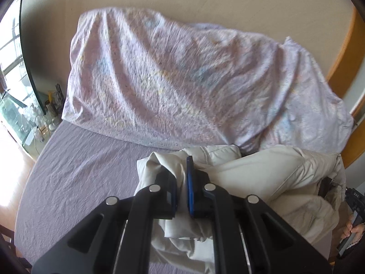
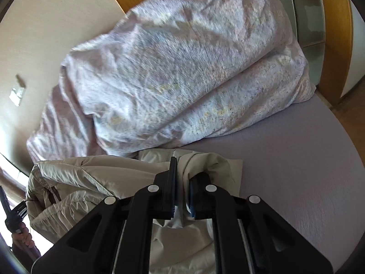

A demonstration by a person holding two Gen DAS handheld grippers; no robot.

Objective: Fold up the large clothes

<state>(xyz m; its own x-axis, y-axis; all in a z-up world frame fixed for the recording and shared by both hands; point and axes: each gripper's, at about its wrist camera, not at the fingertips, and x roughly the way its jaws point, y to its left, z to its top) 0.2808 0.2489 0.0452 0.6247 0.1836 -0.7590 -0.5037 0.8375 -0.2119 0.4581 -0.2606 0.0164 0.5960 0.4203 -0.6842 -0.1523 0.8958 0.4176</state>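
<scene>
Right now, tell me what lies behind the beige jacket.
Behind the beige jacket a bulky floral duvet sits on the purple sheet, against the wall. What the duvet covers cannot be seen.

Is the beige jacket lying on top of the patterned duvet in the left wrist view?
No, the beige jacket lies on the purple sheet in front of the patterned duvet, gripped by the left hand-held gripper.

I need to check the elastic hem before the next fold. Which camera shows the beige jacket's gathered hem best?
The right wrist view: the beige jacket's gathered hem runs clearly along its lower left, unobstructed. The left wrist view shows the jacket mostly as smooth panels, with the hem area at the far right edge, shadowed and hard to read.
</scene>
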